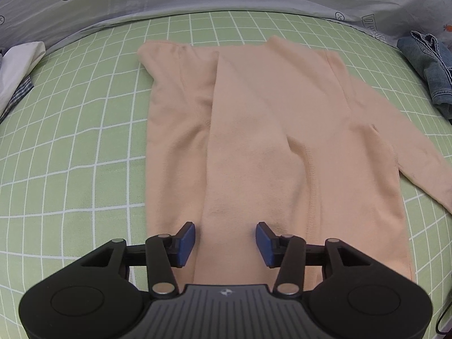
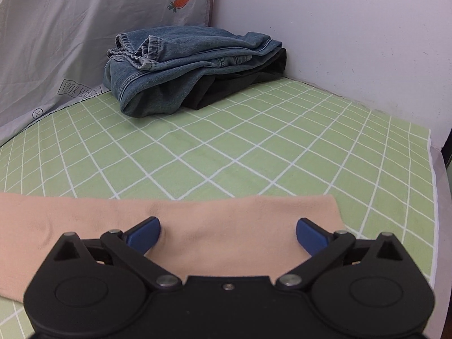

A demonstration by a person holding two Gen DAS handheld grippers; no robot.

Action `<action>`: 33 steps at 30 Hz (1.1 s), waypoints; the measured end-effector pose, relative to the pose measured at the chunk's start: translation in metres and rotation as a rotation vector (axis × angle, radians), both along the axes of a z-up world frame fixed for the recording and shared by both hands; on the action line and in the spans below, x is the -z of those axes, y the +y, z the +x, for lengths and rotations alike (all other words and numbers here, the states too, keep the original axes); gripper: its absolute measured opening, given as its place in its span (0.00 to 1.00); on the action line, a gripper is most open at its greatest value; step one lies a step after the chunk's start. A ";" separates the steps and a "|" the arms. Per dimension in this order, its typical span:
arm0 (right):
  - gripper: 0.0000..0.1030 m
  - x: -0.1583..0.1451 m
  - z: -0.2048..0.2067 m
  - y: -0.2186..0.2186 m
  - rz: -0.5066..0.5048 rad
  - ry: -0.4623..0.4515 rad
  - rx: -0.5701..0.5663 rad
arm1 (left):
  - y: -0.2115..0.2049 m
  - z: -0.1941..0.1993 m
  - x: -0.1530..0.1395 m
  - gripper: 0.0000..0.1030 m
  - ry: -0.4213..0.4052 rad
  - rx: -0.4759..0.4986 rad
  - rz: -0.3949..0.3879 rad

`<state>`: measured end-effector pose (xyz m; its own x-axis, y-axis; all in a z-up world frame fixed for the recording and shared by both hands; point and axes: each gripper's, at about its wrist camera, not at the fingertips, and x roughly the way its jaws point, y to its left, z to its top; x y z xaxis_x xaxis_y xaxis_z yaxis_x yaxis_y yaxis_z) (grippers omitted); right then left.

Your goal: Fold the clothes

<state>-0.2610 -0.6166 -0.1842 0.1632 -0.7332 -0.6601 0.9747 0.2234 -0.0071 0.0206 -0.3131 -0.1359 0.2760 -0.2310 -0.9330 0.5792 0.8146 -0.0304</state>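
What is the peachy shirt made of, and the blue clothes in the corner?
The peach top looks like soft, matte knit, maybe fleece or cotton: fuzzy surface, gentle creases. The blue pile looks like denim: faded, washed blue with thick stitched seams and pale worn edges.

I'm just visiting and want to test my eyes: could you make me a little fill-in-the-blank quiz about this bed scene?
1. The peach garment lies spread on a green sheet with a ____ grid.
2. Both the left gripper and the right gripper have their jaws ____.
3. The folded jeans lie on a ____ garment.
4. The pillowcase shows an orange ____.

Missing words: white; open; black; carrot
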 end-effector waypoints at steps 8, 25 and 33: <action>0.82 -0.005 0.020 0.006 0.011 -0.019 -0.089 | 0.003 0.005 0.004 0.52 0.008 -0.020 -0.015; 0.09 -0.019 0.133 0.046 0.265 -0.373 -0.319 | -0.001 0.006 0.010 0.58 0.007 -0.027 -0.032; 0.15 -0.041 0.196 0.094 0.351 -0.452 -0.717 | 0.005 0.005 0.012 0.60 0.011 -0.035 -0.051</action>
<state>-0.0645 -0.5230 -0.1430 0.7987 -0.1260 -0.5884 0.4951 0.6933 0.5237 0.0260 -0.3084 -0.1474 0.2744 -0.2690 -0.9232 0.5501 0.8314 -0.0787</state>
